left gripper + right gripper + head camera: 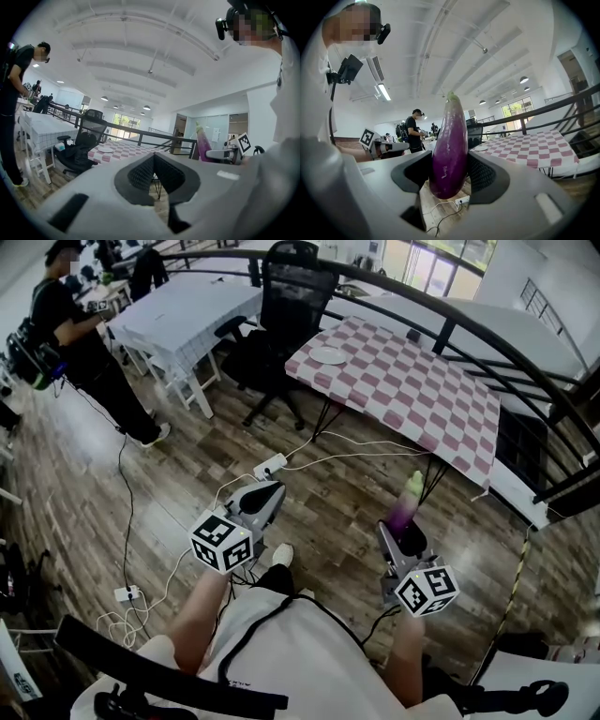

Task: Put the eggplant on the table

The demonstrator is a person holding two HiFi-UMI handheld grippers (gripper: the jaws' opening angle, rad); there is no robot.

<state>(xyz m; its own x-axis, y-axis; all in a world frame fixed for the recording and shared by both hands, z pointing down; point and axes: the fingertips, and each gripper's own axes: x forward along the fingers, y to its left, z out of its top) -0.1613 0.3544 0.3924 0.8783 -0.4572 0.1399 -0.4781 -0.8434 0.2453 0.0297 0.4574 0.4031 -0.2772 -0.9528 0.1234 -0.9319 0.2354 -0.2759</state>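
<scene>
The eggplant [450, 145] stood upright between the jaws of the right gripper [451, 165], which were closed narrowly on its lower half, one dark pad pressing each side; its rounded purple end hung just below the pads and its green stem end pointed up. In the head view the same eggplant [408, 502] rose from the right gripper [405, 532], held in the air above the wooden floor [187, 484], short of the near edge of the checked table [422, 395] and not touching it. The left gripper [267, 495] was held level with it, well apart on the person's other side; in its own view the left gripper [153, 158] had its jaws drawn together, the ribbed pads meeting at their tips with nothing between them. Just beyond the left gripper a white power strip [270, 465] lay on the floor with cables running from it. Farther on, the checked table carried a white plate [328, 355] near its far left corner. A black office chair [295, 296] stood just beside that corner. To the left of the chair was a white table [187, 310], and a person in dark clothes [80, 343] stood at its left end. A dark curved railing [450, 324] ran behind the checked table.
</scene>
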